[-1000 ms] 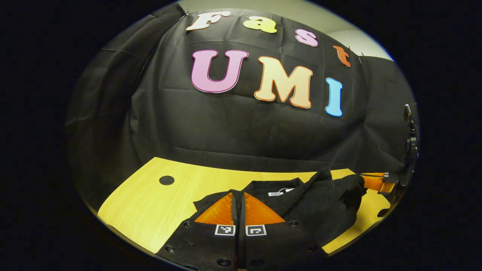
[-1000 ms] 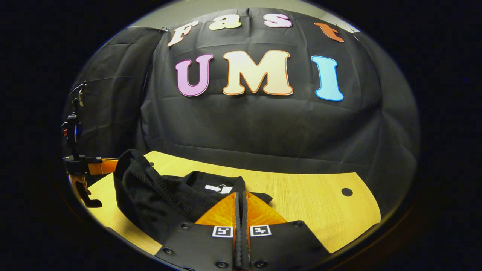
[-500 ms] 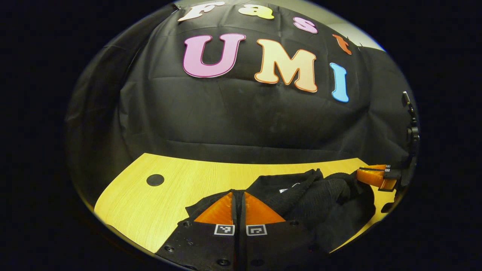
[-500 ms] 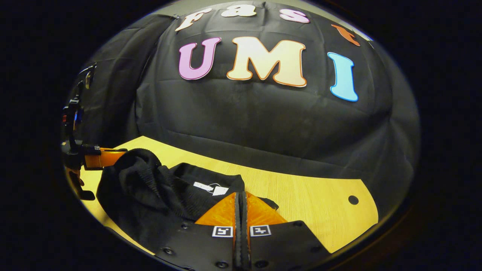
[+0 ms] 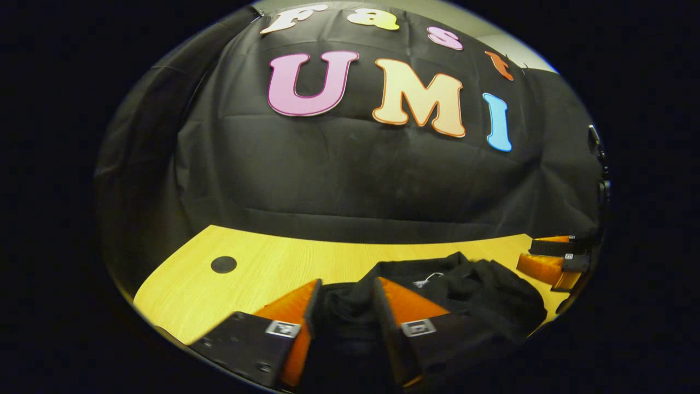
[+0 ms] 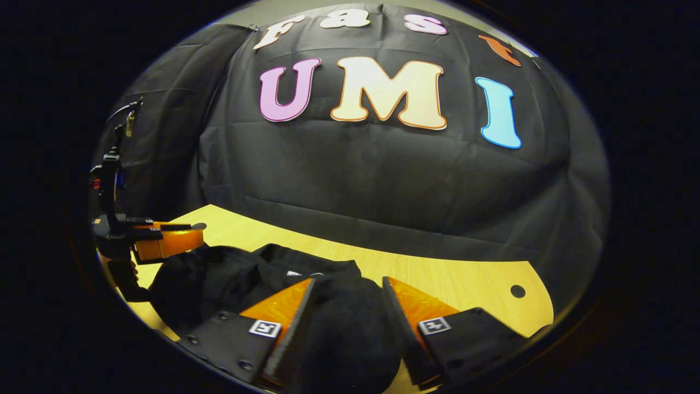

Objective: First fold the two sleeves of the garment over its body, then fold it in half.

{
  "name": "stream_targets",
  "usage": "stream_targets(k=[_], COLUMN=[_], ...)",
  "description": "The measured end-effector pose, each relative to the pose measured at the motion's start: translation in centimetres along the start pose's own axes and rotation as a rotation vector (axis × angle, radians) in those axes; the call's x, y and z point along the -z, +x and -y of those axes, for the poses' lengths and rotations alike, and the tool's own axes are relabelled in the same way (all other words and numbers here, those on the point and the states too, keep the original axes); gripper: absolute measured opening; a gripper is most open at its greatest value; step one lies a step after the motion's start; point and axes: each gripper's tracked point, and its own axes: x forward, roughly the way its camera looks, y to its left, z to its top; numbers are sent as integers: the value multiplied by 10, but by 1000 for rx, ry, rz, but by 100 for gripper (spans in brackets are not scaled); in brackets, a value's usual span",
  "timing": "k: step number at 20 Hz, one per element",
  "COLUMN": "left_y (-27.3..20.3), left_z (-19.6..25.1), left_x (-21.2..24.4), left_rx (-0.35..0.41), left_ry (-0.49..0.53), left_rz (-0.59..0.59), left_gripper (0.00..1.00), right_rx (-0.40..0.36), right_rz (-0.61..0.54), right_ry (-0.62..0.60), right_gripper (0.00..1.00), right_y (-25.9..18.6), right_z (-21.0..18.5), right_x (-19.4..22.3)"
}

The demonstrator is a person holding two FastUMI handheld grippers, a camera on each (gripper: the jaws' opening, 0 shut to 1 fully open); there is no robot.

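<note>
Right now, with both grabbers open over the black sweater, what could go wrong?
1. The black garment lies bunched on the table, not flat, so the fold may spring loose or slump.
2. In the left gripper view, cloth sits between the open fingers of the left gripper; pulling away could snag it and drag the fold.
3. The same goes for the right gripper in the right gripper view, where cloth sits between its open fingers too.

Both my cameras sit low over the desk [image 5: 262, 262], close to the garment [image 5: 470, 298], facing the booth wall. Left gripper view looks from the garment's left, right gripper view from its right; both share it.
</note>
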Motion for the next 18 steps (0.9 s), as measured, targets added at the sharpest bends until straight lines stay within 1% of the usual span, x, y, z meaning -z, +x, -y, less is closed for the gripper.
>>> stream_targets(k=[1, 2, 3, 5, 8, 11, 13, 14, 15, 17, 18], left_y=[-1, -3, -6, -13, -33, -65, -93, -106, -119, -148, -162], left_z=[-8, -12, -15, -19, -18, -16, -12, -12, -11, -6, -2], left_x=[-5, -10, -16, -28, -46, -70, -88, -93, -94, -93, -92], left_rx=[-30, -48, -61, -76, -80, -103, -111, -119, -126, -133, -130], left_ry=[23, 43, 55, 55, 29, -9, -25, -21, -11, 9, 17], left_rz=[14, 24, 38, 63, 91, 135, 180, 192, 195, 198, 197], left_gripper=[70, 89, 97, 94, 94, 94, 94, 93, 93, 92, 93], right_rx=[7, 15, 22, 26, 3, 0, -4, -1, 0, -3, -9], right_rz=[1, 6, 15, 45, 111, 177, 224, 246, 258, 270, 270], right_ry=[-7, -19, -33, -47, -36, -44, -46, -44, -40, -6, 20], right_gripper=[89, 100, 99, 100, 99, 99, 100, 96, 100, 99, 100], right_y=[-2, -3, -7, -15, -36, -73, -107, -126, -148, -182, -195], right_z=[1, 1, 1, 1, -5, -4, -1, 1, 0, 3, 4], right_x=[-1, -3, -7, -18, -43, -68, -78, -82, -78, -69, -63])
